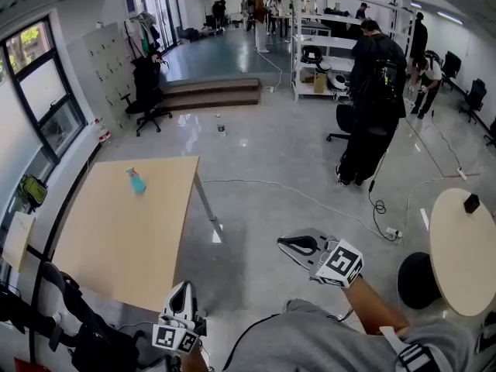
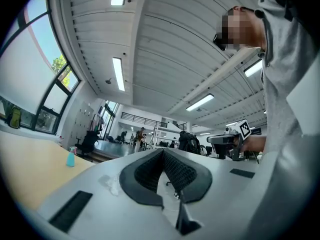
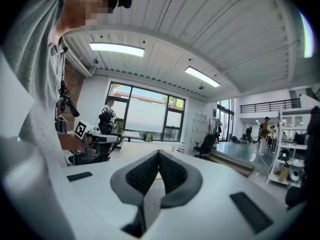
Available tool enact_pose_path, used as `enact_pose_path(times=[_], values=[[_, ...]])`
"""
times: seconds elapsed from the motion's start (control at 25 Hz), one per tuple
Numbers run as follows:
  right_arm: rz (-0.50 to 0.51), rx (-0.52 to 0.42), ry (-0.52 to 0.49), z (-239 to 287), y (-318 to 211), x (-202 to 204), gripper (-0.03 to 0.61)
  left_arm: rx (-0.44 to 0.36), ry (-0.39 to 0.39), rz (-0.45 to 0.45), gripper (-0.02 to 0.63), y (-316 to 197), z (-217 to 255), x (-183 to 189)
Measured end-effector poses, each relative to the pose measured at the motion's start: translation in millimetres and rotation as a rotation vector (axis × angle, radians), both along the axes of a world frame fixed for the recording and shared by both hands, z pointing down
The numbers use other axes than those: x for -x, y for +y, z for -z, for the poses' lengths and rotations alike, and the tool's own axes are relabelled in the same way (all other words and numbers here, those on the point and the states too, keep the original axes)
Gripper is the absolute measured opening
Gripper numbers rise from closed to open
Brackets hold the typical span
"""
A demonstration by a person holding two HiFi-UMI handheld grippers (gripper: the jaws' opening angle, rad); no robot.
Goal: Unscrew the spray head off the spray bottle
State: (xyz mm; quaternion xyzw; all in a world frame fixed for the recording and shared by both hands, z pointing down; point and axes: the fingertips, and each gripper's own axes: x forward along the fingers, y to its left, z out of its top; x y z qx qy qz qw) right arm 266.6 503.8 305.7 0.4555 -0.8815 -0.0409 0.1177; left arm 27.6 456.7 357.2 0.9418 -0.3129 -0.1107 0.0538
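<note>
Both grippers are clamped shut with nothing between the jaws. In the head view the left gripper (image 1: 183, 291) sits around 7 o'clock and the right gripper (image 1: 293, 244) around 5 o'clock, both close to the body. The wooden table (image 1: 116, 246) is at 8 o'clock. The teal spray bottle (image 1: 136, 180) stands upright near its far end at 9 o'clock, well apart from both. Farther back at 2 o'clock there's a person in black (image 1: 373, 91).

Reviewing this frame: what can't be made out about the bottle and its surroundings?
Spray bottle, head view: too small to tell whether its spray head is tight or loosened.
Round table, head view: cut off by the right edge; the dark object on it is too small to identify.
Right gripper view: no bottle shows.
</note>
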Motion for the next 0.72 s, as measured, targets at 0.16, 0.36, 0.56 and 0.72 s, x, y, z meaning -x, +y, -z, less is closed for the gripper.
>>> enact_pose_path(times=[0.16, 0.36, 0.56, 0.72], values=[[0.001, 0.025, -0.018, -6.7, -19.4, -17.5, 0.005, 0.018, -0.039, -0.009, 0.005, -21.4, -6.7, -11.8], [0.048, 0.034, -0.068, -17.8, -76.2, -27.0, 0.005, 0.033, -0.045, 0.028, 0.005, -68.9, -7.6, -24.7], [0.106, 0.019, -0.094, -14.0, -145.0, -36.3, 0.006, 0.027, -0.060, 0.055, 0.005, -118.9, -4.4, -45.9], [0.158, 0.008, -0.105, -12.4, -183.6, -60.7, 0.005, 0.016, -0.051, 0.096, 0.005, -150.1, -2.2, -73.2]])
